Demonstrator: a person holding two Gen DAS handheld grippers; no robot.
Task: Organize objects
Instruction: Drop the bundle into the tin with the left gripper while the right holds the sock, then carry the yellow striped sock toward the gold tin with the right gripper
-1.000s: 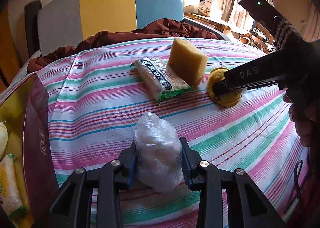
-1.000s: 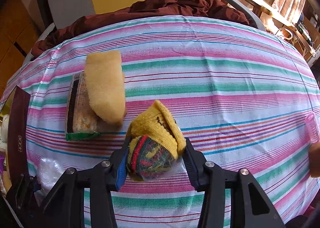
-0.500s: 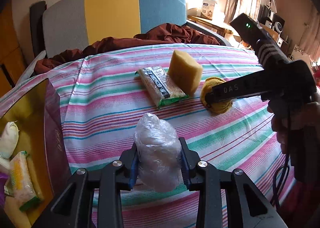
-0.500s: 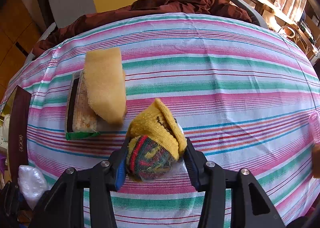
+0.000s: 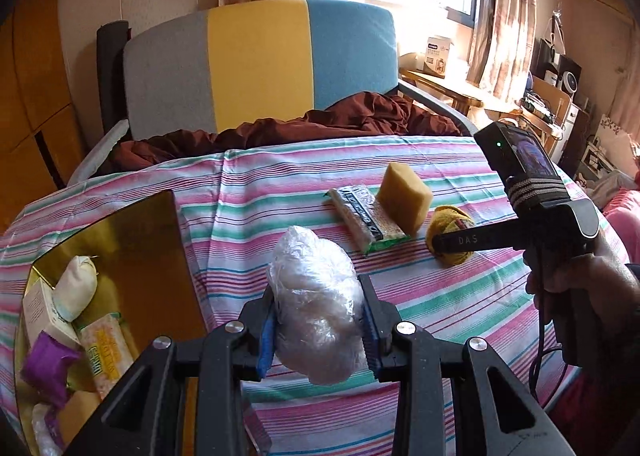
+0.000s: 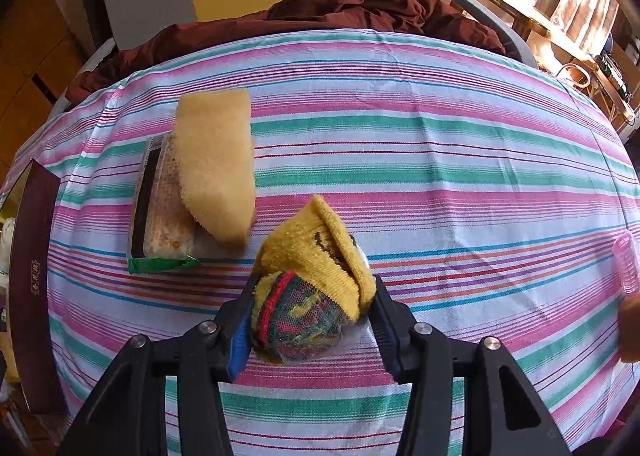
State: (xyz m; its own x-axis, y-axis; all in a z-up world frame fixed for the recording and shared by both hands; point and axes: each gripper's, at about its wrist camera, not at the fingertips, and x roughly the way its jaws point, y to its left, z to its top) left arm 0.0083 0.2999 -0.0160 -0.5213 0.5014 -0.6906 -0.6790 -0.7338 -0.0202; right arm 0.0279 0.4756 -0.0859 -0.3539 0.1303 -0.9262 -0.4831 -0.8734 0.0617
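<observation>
Sunlit curtains and a grey, yellow and blue chair back (image 5: 256, 68) frame a bed covered in a striped cloth (image 5: 440, 312), with a dark red blanket (image 5: 360, 116) bunched at its far edge. Low in the left wrist view, the left gripper (image 5: 318, 326) is clamped on a crumpled clear plastic bag (image 5: 316, 304), held clear of the cloth. To that gripper's left sits an open gold-lined box (image 5: 132, 240) holding small packets, among them a purple one (image 5: 44, 368). Ahead of it and to the right lie a green-edged snack packet (image 5: 368, 220) with a yellow sponge (image 5: 404, 192) leaning on it. Farther right, a hand (image 5: 580, 280) holds the right gripper (image 6: 308, 316), whose fingers grasp a rolled yellow sock (image 6: 312, 280) with a multicoloured cuff; the sock rests on the cloth. Seen from the right wrist, the sponge and packet lie just ahead and left of those fingers, and a pink ridged object (image 6: 626, 262) shows at the far right edge.
</observation>
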